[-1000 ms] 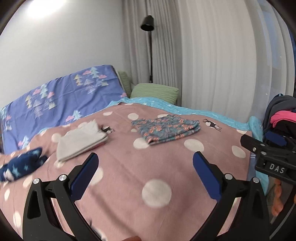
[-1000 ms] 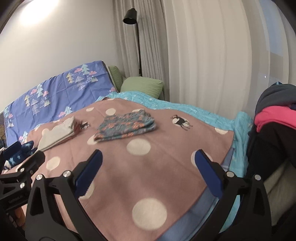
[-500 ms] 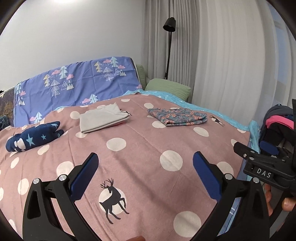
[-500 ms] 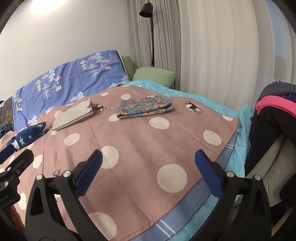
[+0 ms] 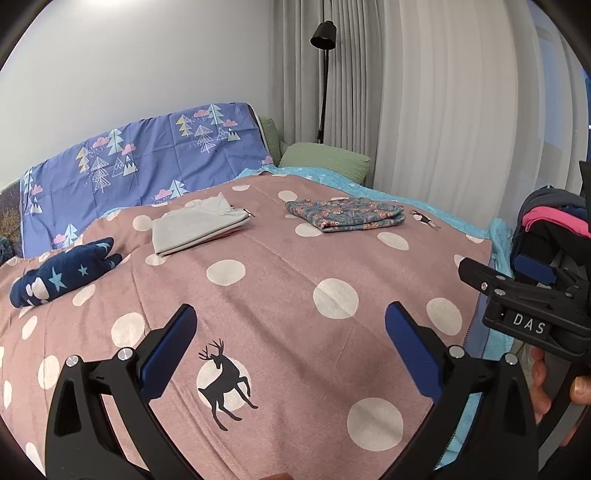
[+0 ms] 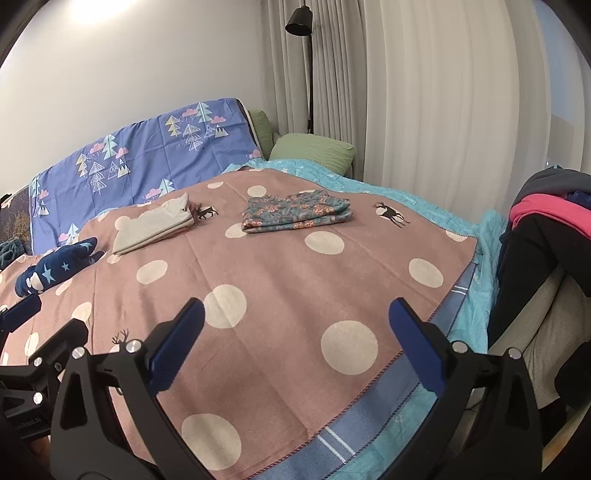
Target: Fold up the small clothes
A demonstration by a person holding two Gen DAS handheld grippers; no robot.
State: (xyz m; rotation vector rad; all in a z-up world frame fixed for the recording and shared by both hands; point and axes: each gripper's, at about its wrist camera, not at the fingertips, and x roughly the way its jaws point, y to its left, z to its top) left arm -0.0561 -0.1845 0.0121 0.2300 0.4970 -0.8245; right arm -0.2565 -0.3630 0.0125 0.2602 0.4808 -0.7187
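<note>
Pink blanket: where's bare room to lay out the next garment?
Free: the near half of the pink blanket, between the tongs and the folded items. Crowded: far strip holding the navy star piece, grey piece and floral piece.

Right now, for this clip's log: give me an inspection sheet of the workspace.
Surface: pink dotted blanket over the bed, lying flat, deer prints on it.
Job's things: grey garment, floral garment and navy star garment, all folded, lying apart on the blanket.
Clutter: clothes pile off the bed's right side, not folded.
Grippers: left gripper and right gripper both open, holding nothing, above the blanket's near part.
Cables: nothing seen.
Surroundings: blue tree-print sheet at the head, green pillow, floor lamp, curtains.
</note>
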